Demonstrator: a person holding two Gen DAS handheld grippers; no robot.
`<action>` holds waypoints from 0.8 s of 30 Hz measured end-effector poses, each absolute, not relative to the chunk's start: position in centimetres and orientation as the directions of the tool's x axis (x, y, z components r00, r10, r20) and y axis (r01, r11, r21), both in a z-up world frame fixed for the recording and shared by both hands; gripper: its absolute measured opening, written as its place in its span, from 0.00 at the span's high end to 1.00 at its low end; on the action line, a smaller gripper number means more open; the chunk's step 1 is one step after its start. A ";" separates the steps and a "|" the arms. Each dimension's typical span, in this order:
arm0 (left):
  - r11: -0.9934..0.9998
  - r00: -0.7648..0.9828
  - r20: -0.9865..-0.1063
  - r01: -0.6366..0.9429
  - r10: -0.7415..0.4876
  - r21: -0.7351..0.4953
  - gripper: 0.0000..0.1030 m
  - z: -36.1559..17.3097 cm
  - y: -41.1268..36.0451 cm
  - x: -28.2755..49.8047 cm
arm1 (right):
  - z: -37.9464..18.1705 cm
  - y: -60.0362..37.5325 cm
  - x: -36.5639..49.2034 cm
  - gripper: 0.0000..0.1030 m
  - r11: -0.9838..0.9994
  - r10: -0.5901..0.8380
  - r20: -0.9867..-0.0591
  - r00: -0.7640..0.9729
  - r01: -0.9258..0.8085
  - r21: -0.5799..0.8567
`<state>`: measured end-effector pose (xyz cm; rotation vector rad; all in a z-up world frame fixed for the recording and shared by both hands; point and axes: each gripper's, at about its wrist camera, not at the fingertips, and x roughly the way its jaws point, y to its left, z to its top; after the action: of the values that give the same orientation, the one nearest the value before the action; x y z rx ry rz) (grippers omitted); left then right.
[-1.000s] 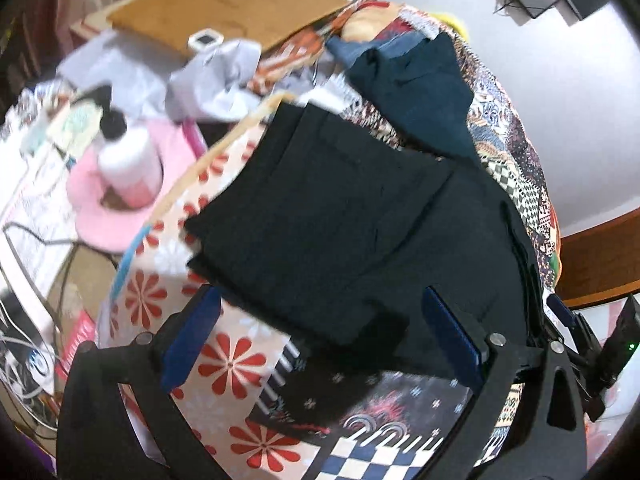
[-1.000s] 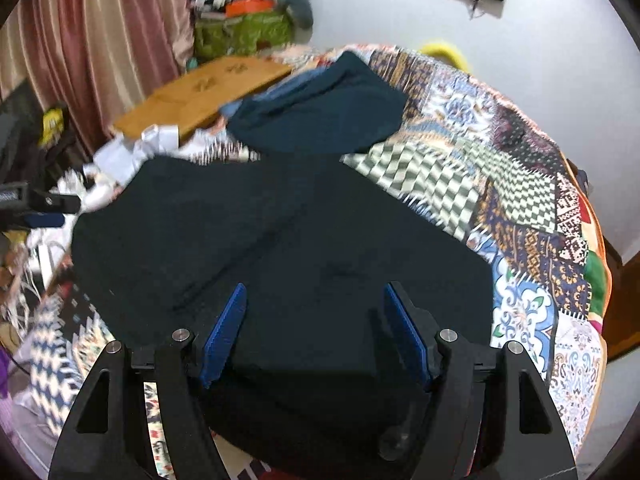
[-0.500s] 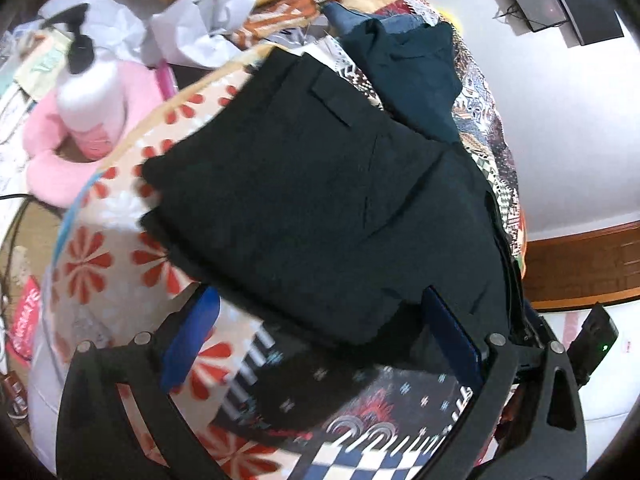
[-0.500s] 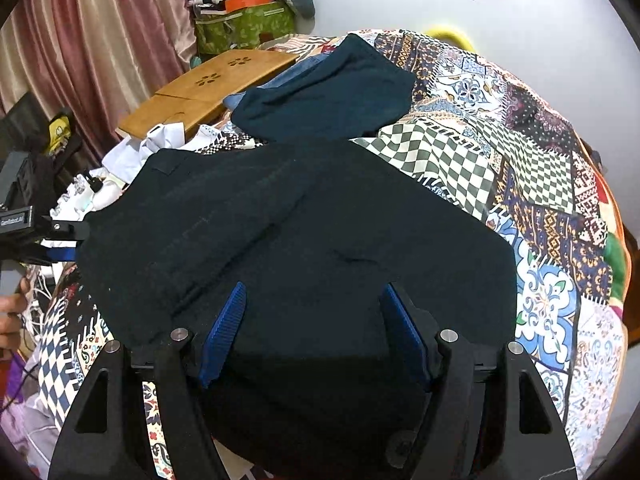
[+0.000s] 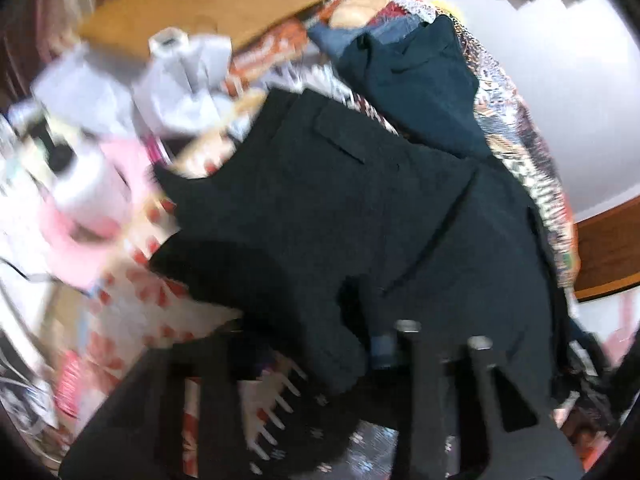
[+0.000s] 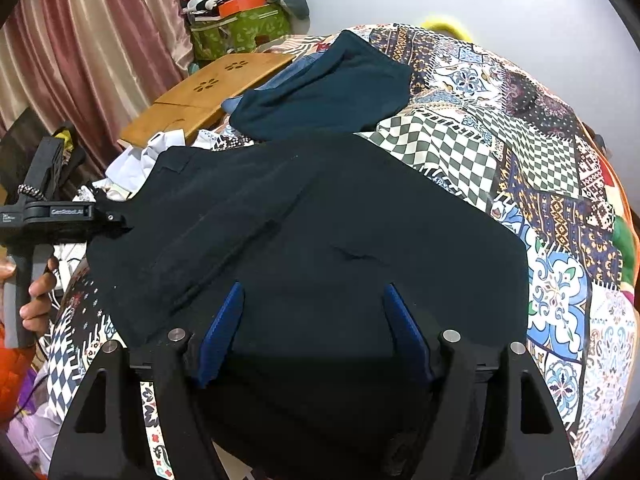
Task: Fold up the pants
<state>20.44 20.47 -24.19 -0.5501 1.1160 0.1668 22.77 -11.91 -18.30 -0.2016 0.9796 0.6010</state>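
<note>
The bed carries the black pants, spread flat, no fold completed. Left tool jaws are closing on the pants' near edge. Right tool hovers spread, holding nothing.

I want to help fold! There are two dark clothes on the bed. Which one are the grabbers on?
The black pants, spread flat nearest the grippers. The teal garment lies bunched farther back, untouched.
</note>
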 end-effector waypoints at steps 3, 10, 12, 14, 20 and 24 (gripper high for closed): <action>0.884 0.472 -0.877 -0.368 -0.090 -0.289 0.80 -22.4 20.3 20.4 | -18.2 -12.0 22.8 0.33 0.823 0.385 -0.826 0.411 -0.558 0.106; 0.946 0.635 -0.772 -0.265 0.025 -0.187 0.83 -14.5 17.5 21.6 | -16.7 -12.8 21.4 0.33 0.825 0.377 -0.805 0.458 -0.561 0.068; 0.962 0.681 -0.731 -0.221 0.033 -0.162 0.84 -12.4 15.8 22.0 | -16.1 -13.6 20.9 0.33 0.826 0.381 -0.792 0.477 -0.560 0.061; 0.977 0.735 -0.677 -0.162 0.027 -0.137 0.84 -9.8 13.3 22.3 | -15.5 -14.9 20.7 0.33 0.841 0.387 -0.780 0.492 -0.535 0.079; 0.990 0.804 -0.590 -0.011 -0.075 -0.141 0.87 -5.2 7.4 22.9 | -14.7 -19.8 20.3 0.33 0.887 0.363 -0.762 0.536 -0.449 0.107; 0.986 0.811 -0.564 0.098 -0.157 -0.133 0.88 -3.8 2.9 23.6 | -15.4 -23.4 21.0 0.32 0.925 0.310 -0.774 0.551 -0.363 0.113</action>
<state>23.61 2.86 -3.78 -0.0991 0.6106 -0.1363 21.01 -23.44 -15.45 -0.0627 0.9032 0.3984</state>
